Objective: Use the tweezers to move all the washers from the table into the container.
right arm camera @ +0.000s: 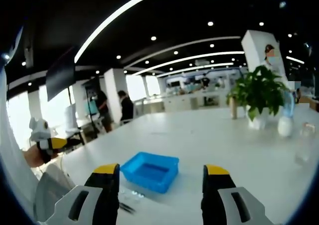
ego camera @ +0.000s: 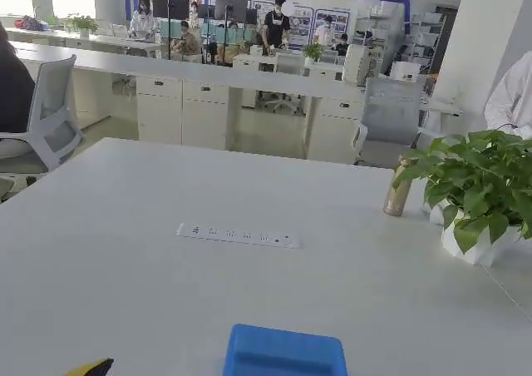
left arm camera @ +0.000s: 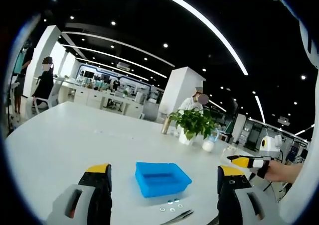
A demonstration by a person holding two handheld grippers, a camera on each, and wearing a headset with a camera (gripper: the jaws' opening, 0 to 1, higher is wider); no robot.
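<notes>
A blue container (ego camera: 284,353) sits on the white table (ego camera: 125,276) at the near edge of the head view. In the left gripper view the container (left arm camera: 162,177) lies ahead, with several small washers (left arm camera: 172,205) and the metal tweezers (left arm camera: 177,216) just in front of it. My left gripper (left arm camera: 164,170) is open and holds nothing. My right gripper (right arm camera: 161,169) is open too, facing the container (right arm camera: 149,171), with the washers (right arm camera: 132,194) and tweezers (right arm camera: 124,206) to its lower left. A gripper's yellow tip (ego camera: 90,367) pokes in at the bottom left.
A power strip (ego camera: 238,235) is set in the middle of the table. A potted plant (ego camera: 478,193) and a bronze bottle (ego camera: 397,195) stand at the right. Office chairs and desks with people lie beyond the far edge.
</notes>
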